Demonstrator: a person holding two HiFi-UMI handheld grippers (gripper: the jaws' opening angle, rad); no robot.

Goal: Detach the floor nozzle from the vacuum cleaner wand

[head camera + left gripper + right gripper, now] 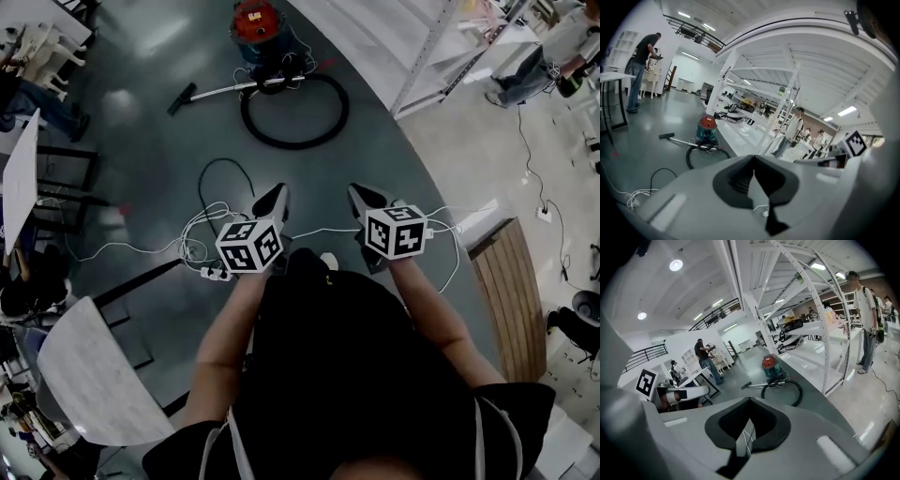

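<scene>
The floor nozzle lies on the grey floor, well ahead of both tongs and off to their left in the head view. Neither tongs touches it.

The left tongs are fully closed, pads pressed together with nothing between them. The right tongs are also closed and empty. Both are held side by side in front of the person, tips pointing forward and somewhat down, above a tangle of white cables on the floor.

The nozzle is joined to the end of the wand, a thin pale tube lying flat on the floor. In the head view the wand's long axis runs almost straight across the picture, dipping slightly toward the left. The nozzle is at its left end. Its right end reaches the black hose, which makes a wide loop on the floor. The nozzle is a short dark bar set crosswise to the wand, its own length running diagonally from lower left to upper right.

The vacuum cleaner, with a red top, stands just beyond the wand and hose, farther from the tongs.
</scene>
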